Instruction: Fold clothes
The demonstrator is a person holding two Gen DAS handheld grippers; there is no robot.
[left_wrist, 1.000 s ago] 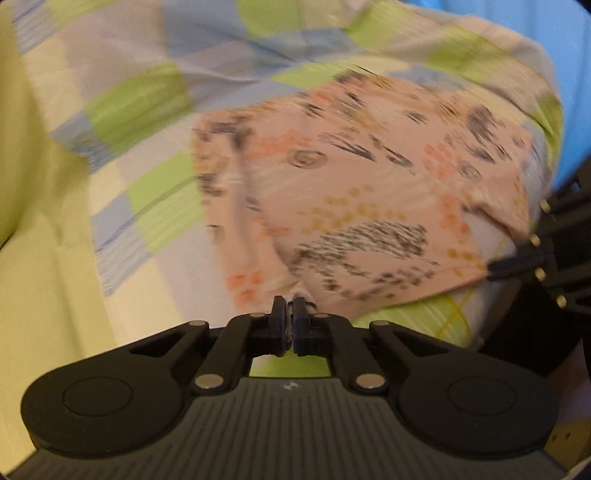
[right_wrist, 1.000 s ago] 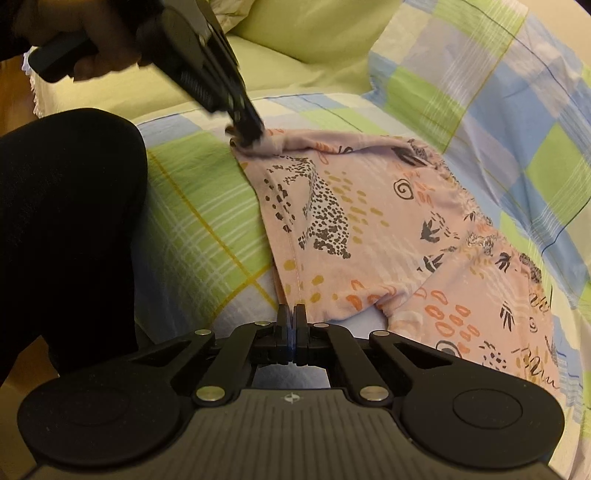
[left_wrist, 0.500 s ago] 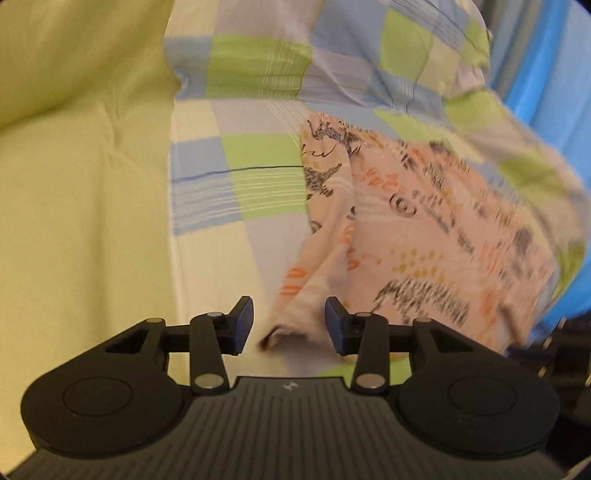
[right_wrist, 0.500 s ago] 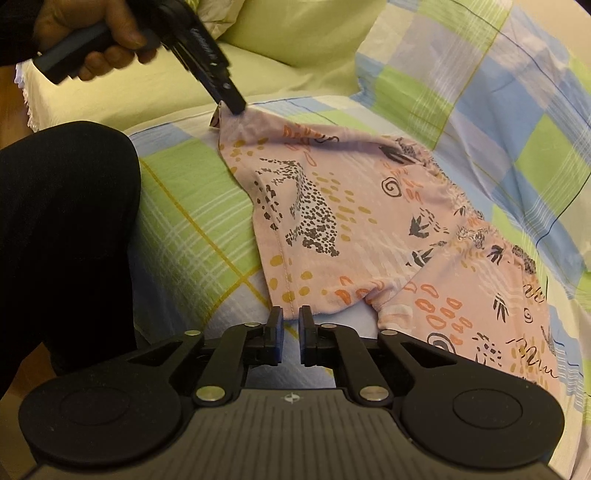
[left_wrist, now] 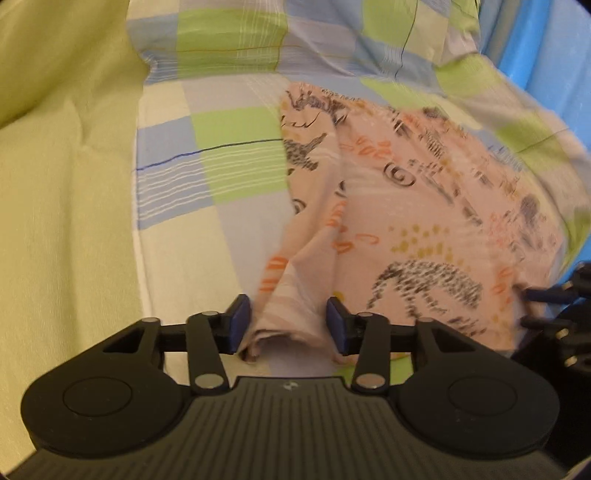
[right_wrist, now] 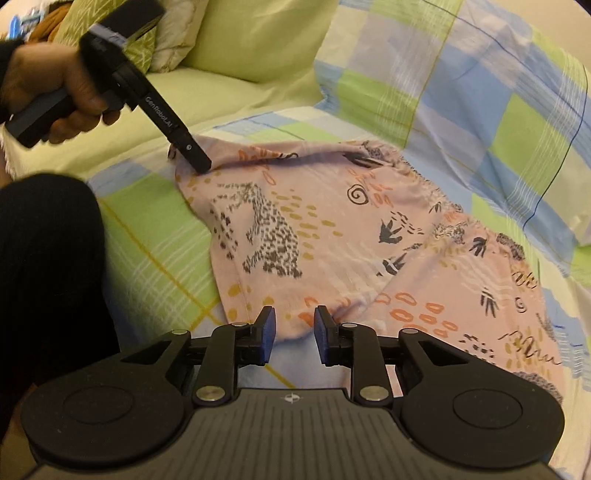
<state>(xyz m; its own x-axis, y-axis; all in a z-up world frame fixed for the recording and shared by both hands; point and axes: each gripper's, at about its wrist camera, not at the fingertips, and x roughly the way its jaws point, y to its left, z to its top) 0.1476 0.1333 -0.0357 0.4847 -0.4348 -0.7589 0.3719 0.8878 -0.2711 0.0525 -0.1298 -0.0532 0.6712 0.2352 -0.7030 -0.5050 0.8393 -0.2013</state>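
A pink printed garment (left_wrist: 406,206) (right_wrist: 332,229) with animal and leaf patterns lies spread on the checked bedsheet (left_wrist: 221,155) (right_wrist: 155,240). My left gripper (left_wrist: 288,325) is open, and a bunched corner of the garment lies loose between its blue pads. Seen from the right wrist view, the left gripper (right_wrist: 192,155) rests at the garment's far corner, held by a hand (right_wrist: 55,88). My right gripper (right_wrist: 291,336) is open over the garment's near hem, its pads on either side of the edge. The right gripper's fingertips (left_wrist: 546,295) show at the right rim of the left wrist view.
A yellow-green sheet (left_wrist: 55,221) covers the bed on the left. Green pillows (right_wrist: 251,33) lie at the back. A dark-clothed leg (right_wrist: 48,280) sits at the bed edge on the left. A blue wall (left_wrist: 546,55) stands beyond the bed.
Both grippers were shut on garment corners a second ago and have opened, letting the cloth drop. The left gripper carried its corner outward, spreading the garment flatter.
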